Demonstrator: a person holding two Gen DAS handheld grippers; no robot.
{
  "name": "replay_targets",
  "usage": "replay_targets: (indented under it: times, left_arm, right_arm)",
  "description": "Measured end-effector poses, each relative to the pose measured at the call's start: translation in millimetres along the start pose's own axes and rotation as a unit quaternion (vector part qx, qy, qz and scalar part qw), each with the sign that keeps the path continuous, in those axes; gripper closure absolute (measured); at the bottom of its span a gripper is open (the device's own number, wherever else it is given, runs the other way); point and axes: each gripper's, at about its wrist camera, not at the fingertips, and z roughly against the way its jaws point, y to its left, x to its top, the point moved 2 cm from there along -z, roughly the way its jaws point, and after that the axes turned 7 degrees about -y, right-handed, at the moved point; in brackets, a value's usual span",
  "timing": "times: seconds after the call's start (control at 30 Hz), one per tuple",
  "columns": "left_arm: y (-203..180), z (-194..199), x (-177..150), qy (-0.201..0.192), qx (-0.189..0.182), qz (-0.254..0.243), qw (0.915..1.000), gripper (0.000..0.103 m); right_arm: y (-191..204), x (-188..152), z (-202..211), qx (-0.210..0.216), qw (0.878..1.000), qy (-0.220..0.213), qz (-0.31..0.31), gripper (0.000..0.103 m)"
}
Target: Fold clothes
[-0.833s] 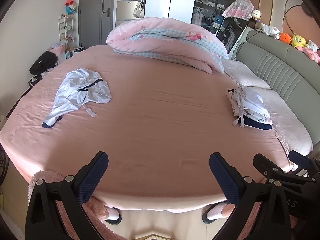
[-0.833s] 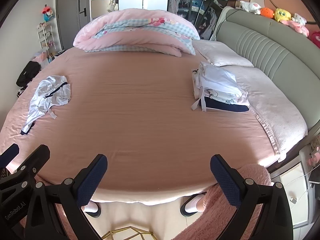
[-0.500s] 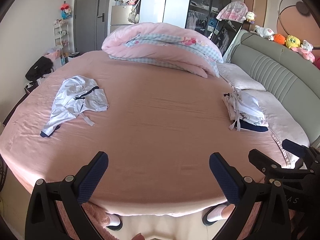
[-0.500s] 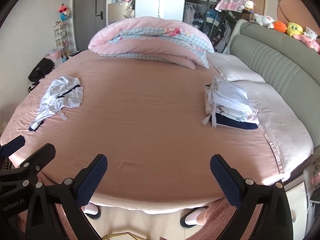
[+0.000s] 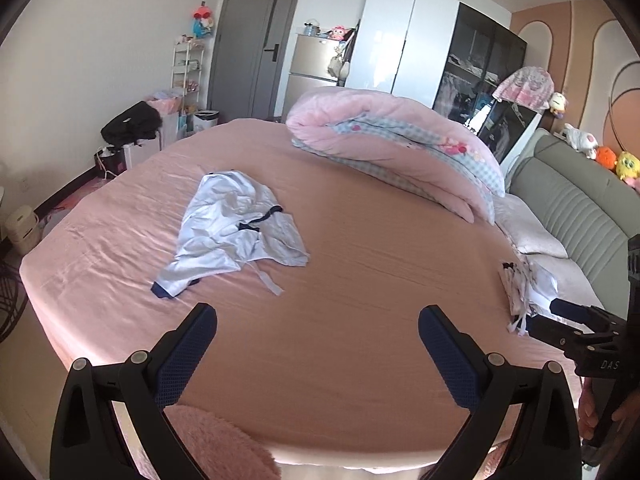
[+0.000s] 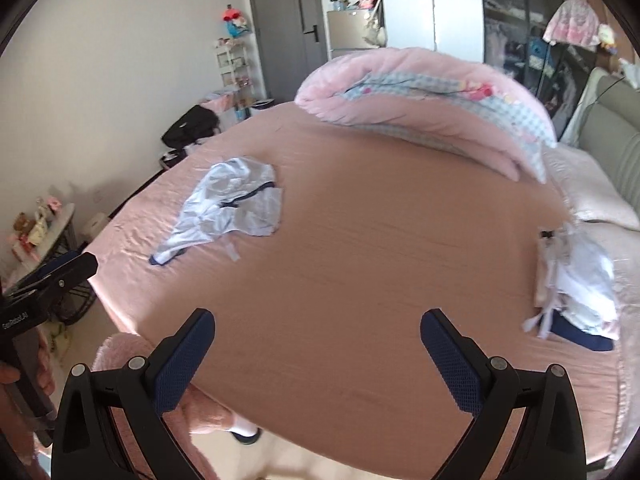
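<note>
A crumpled white garment with dark navy trim (image 5: 236, 228) (image 6: 230, 210) lies on the left part of the pink bed sheet (image 5: 360, 280) (image 6: 380, 260). A stack of folded clothes (image 5: 524, 284) (image 6: 576, 284) rests at the right side near the pillows. My left gripper (image 5: 318, 344) is open and empty above the bed's near edge, a good way short of the garment. My right gripper (image 6: 318, 346) also stands open with nothing between its fingers. In the left wrist view, the other gripper's body shows at the right edge.
A rolled pink and checked duvet (image 5: 400, 144) (image 6: 432, 100) lies across the far side. Pillows (image 5: 532, 236) and a grey-green headboard (image 5: 580, 204) run along the right. A fluffy pink sleeve (image 5: 224, 444) shows below. A black bag (image 5: 130, 126), shelf and wardrobes stand beyond.
Both views have swung leftward and upward. The white garment now sits nearer the middle of each view, and the folded stack has shifted toward the right edge. Both grippers stay open.
</note>
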Motion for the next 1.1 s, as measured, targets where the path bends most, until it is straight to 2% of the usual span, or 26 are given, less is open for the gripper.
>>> replay_targets:
  times: [0.1, 0.23, 0.33, 0.47, 0.57, 0.7, 0.83, 0.93, 0.97, 1.0, 1.07, 1.1]
  left_arm:
    - [38.4, -24.9, 8.3, 0.017, 0.018, 0.036, 0.999, 0.001]
    - [86.7, -68.8, 18.5, 0.052, 0.036, 0.08, 0.9948, 0.002]
    - [119.6, -111.4, 18.6, 0.083, 0.052, 0.086, 0.9915, 0.004]
    - [162.4, -176.5, 5.1, 0.144, 0.05, 0.127, 0.9802, 0.01]
    - [185.6, -213.4, -8.2, 0.173, 0.052, 0.147, 0.9725, 0.014]
    - [208.0, -247.3, -19.3, 0.183, 0.041, 0.17, 0.9675, 0.014]
    - [227.9, -269.3, -29.9, 0.186, 0.042, 0.194, 0.9624, 0.014]
    - [235.5, -276.7, -31.7, 0.171, 0.038, 0.205, 0.9629, 0.014]
    - [236.0, -278.2, -31.9, 0.167, 0.037, 0.207, 0.9633, 0.014]
    - [235.5, -279.7, -32.2, 0.164, 0.037, 0.208, 0.9635, 0.015]
    - [230.3, -280.3, -32.1, 0.159, 0.041, 0.204, 0.9652, 0.026]
    - [226.1, -280.2, -32.1, 0.159, 0.043, 0.199, 0.966, 0.055]
  right_arm:
    - [20.5, 10.3, -45.7, 0.016, 1.0, 0.018, 0.014, 0.0]
    - [42.2, 20.0, -107.5, 0.059, 0.996, 0.063, -0.012, 0.0]
    - [65.1, 19.8, -145.8, 0.05, 0.996, 0.07, 0.01, 0.0]
    - [87.1, 23.0, -207.4, 0.054, 0.993, 0.106, 0.016, 0.001]
    - [109.2, 28.1, -253.4, 0.071, 0.99, 0.121, 0.016, 0.001]
    - [142.7, 34.0, -314.6, 0.085, 0.987, 0.137, 0.03, 0.001]
    - [164.5, 40.0, -374.0, 0.076, 0.985, 0.149, 0.04, 0.001]
    - [167.2, 43.9, -414.8, 0.05, 0.986, 0.155, 0.034, 0.002]
    - [166.7, 44.8, -425.4, 0.047, 0.986, 0.155, 0.031, 0.008]
    - [167.0, 43.9, -436.5, 0.048, 0.985, 0.162, 0.028, 0.02]
    - [171.4, 38.2, -454.9, 0.059, 0.98, 0.188, 0.022, 0.036]
    - [179.0, 37.8, -452.6, 0.063, 0.981, 0.177, 0.042, 0.041]
